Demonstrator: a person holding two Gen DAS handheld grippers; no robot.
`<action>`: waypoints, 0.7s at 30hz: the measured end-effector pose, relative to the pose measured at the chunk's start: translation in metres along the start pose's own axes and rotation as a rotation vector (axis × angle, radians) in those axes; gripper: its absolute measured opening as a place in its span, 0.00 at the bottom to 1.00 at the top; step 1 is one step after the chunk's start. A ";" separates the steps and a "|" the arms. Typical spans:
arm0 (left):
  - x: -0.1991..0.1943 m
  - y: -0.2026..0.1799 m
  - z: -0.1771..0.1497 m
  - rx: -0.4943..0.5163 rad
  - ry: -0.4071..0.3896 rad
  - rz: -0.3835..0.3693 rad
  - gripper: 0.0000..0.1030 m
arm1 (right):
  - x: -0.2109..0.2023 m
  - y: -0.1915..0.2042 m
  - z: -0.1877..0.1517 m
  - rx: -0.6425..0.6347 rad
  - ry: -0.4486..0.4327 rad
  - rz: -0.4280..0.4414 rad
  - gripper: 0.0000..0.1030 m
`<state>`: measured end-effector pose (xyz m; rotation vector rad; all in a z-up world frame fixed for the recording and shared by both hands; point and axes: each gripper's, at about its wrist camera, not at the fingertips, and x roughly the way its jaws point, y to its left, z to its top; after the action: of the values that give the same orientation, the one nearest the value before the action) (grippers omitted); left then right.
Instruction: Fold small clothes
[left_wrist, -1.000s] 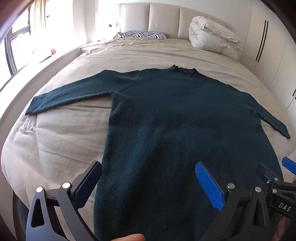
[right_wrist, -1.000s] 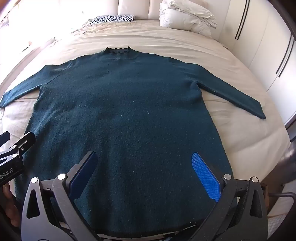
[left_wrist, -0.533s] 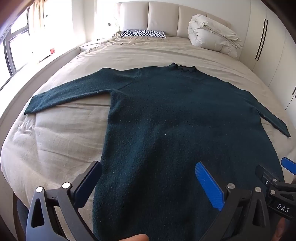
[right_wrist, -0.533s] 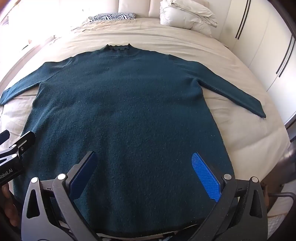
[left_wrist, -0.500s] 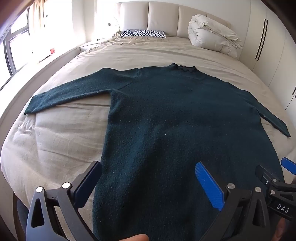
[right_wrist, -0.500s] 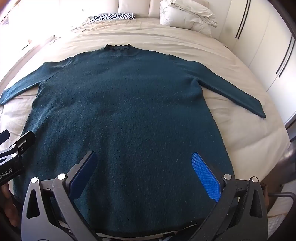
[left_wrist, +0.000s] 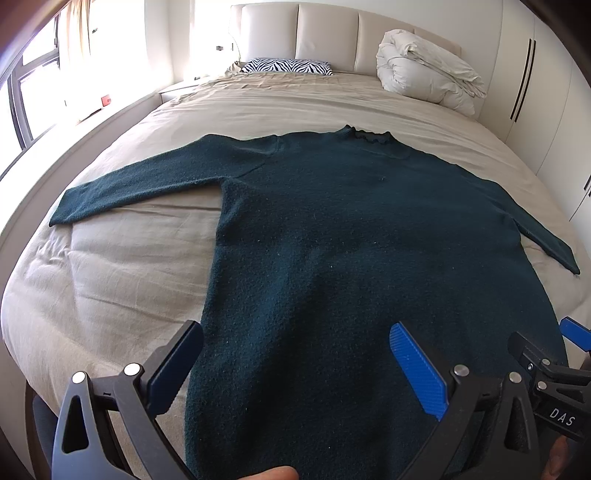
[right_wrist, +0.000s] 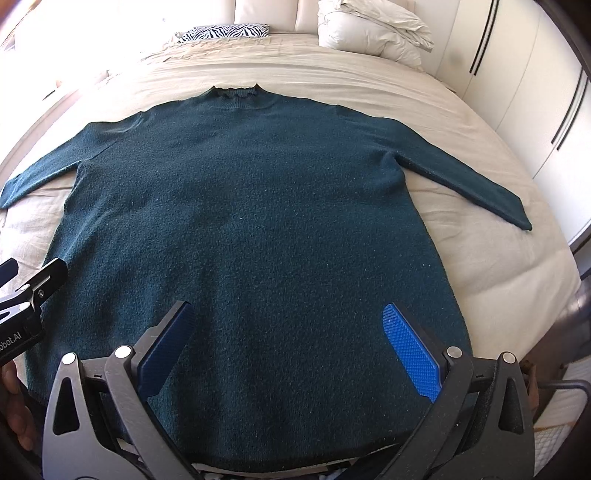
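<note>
Almost nothing is seen to have moved since a second ago: the dark teal sweater remains spread flat, front down or up cannot be told, on the beige bedspread, both sleeves stretched outward and the collar pointed toward the headboard. The left gripper is held above the hem with its blue pads wide apart, gripping nothing. The right gripper is likewise spread over the lower hem. A zebra-print pillow and a bundled white duvet are placed by the headboard; wardrobe doors are seen alongside.
</note>
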<state>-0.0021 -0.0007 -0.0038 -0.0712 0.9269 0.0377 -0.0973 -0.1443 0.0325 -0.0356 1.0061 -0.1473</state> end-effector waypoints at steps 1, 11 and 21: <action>0.000 0.000 0.000 0.000 0.001 0.000 1.00 | 0.000 0.001 0.000 0.000 0.000 -0.001 1.00; 0.000 -0.001 -0.003 -0.004 0.002 -0.002 1.00 | 0.002 0.000 0.000 0.005 0.005 -0.002 1.00; 0.002 -0.001 -0.004 -0.007 0.006 -0.004 1.00 | 0.002 0.000 -0.001 0.005 0.007 -0.001 1.00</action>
<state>-0.0042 -0.0018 -0.0076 -0.0798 0.9322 0.0367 -0.0973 -0.1447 0.0302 -0.0306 1.0130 -0.1510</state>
